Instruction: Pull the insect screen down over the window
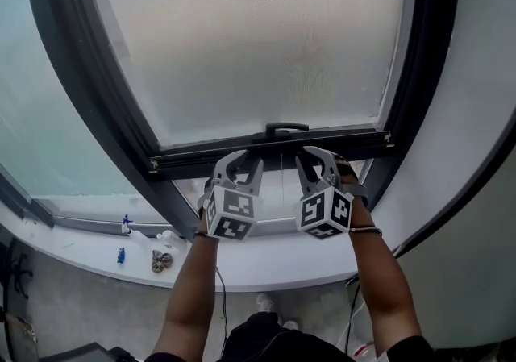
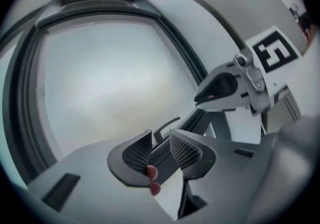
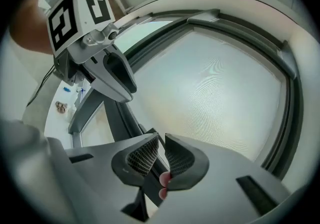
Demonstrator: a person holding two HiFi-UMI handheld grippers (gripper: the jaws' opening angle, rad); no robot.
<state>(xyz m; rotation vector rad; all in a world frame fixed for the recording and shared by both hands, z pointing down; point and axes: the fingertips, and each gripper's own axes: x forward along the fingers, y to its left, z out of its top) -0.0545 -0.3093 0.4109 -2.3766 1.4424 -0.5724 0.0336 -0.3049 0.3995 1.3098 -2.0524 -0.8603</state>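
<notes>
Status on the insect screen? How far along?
Done: screen covers most of the pane. In hand: left gripper has jaws apart around the bottom bar; right gripper has them nearly together on it, grip unclear. Left: bare glass shows below the bar; pull it down to the sill.

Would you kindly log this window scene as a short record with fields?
Insect screen: partly down, glass below uncovered
Bottom bar: level, handle at its middle
Left tool: jaws apart, at the bar, left of handle
Right tool: jaws narrowly apart, at the bar, right of handle
Sill: small items at left
</notes>
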